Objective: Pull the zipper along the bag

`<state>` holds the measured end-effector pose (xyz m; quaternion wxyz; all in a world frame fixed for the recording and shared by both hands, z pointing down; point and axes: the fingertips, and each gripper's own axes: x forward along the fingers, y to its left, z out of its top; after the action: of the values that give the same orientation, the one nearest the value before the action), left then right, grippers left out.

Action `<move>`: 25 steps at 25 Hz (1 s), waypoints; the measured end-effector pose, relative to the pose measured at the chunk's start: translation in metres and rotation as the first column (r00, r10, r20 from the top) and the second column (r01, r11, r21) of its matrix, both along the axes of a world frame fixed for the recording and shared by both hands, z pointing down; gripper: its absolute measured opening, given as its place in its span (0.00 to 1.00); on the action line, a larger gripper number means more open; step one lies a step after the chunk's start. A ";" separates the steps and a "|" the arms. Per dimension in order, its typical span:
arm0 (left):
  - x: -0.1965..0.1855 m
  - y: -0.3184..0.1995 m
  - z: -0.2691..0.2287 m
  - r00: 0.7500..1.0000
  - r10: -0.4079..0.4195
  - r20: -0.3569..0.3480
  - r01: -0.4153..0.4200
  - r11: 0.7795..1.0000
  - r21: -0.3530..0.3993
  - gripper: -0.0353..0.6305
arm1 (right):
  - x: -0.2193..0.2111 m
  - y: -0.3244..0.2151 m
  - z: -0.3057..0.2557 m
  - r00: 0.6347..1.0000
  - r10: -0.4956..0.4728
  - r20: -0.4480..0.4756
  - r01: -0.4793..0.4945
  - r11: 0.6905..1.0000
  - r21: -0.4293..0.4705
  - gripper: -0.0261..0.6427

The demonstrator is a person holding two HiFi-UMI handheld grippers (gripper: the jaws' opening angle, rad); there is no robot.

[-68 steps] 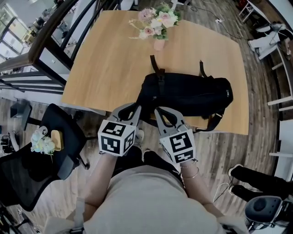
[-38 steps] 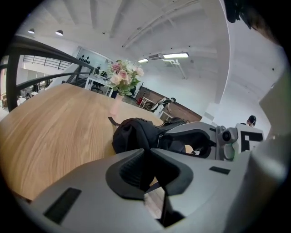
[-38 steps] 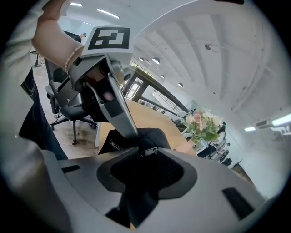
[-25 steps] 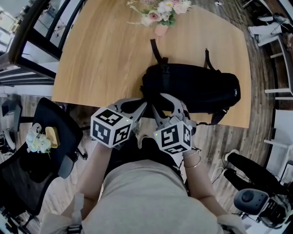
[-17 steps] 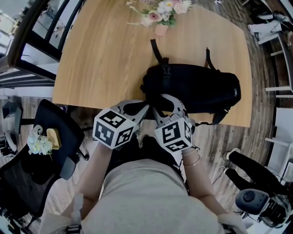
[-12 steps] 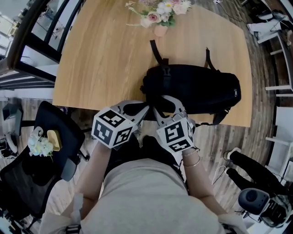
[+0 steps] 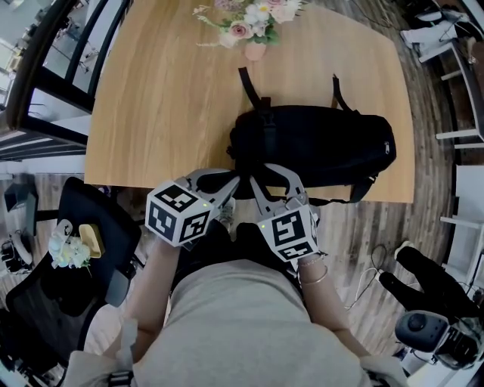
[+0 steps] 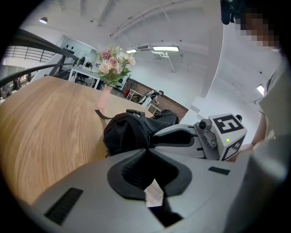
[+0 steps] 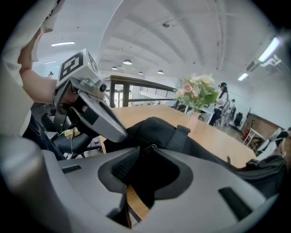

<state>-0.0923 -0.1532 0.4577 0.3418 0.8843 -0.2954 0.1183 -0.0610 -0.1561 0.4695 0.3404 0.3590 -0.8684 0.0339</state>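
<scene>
A black bag lies lengthwise on the wooden table, near its front edge. Both grippers meet at the bag's left end. My left gripper is shut, its tips against the dark fabric of the bag; whether fabric is pinched I cannot tell. My right gripper comes in beside it. In the right gripper view its jaws are closing, a narrow gap left, with a small metal zipper pull between the tips on the bag.
A pink vase of flowers stands at the table's far side, behind the bag. Two bag straps trail toward it. A black office chair stands on the floor to the left, below the table edge.
Both grippers have stayed at the bag's left end. The right gripper's cube has slid slightly toward the person. The bag has not moved.
</scene>
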 end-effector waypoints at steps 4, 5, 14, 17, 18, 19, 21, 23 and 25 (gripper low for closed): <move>0.001 0.001 0.000 1.000 0.007 0.002 -0.007 1.000 0.001 0.10 | 0.003 0.002 -0.005 1.000 0.028 -0.010 -0.028 0.999 0.023 0.16; 0.001 0.001 0.000 1.000 0.011 0.002 -0.011 1.000 0.001 0.10 | 0.004 0.002 -0.006 0.999 0.034 -0.016 -0.033 0.999 0.029 0.16; 0.002 0.003 0.002 0.999 0.033 0.005 -0.033 0.999 0.000 0.10 | -0.003 0.002 0.001 0.998 0.037 0.041 -0.034 0.997 -0.065 0.12; 0.001 0.004 0.003 0.999 0.034 0.004 -0.034 0.999 -0.003 0.10 | -0.002 0.003 0.002 0.995 0.039 0.090 -0.029 0.993 -0.119 0.15; 0.001 0.003 0.003 0.999 0.037 0.006 -0.037 0.999 -0.002 0.10 | -0.002 0.003 0.002 0.993 0.043 0.107 -0.028 0.990 -0.139 0.15; 0.001 0.003 0.004 0.999 0.040 0.009 -0.040 0.999 -0.002 0.10 | -0.002 0.003 0.004 0.991 0.047 0.121 -0.027 0.987 -0.160 0.15; 0.001 0.004 0.004 0.999 0.043 0.010 -0.043 0.999 -0.003 0.10 | -0.001 0.004 0.005 0.987 0.055 0.150 -0.026 0.982 -0.188 0.16; 0.000 0.004 0.005 0.999 0.042 0.009 -0.042 0.999 -0.007 0.10 | -0.001 0.006 0.004 0.983 0.058 0.176 -0.022 0.979 -0.201 0.17; 0.000 0.004 0.006 0.999 0.046 0.009 -0.045 0.999 -0.010 0.10 | -0.002 0.007 0.004 0.980 0.061 0.189 -0.020 0.977 -0.211 0.18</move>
<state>-0.0923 -0.1492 0.4637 0.3418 0.8886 -0.2761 0.1314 -0.0630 -0.1489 0.4734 0.2890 0.3341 -0.8816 0.1661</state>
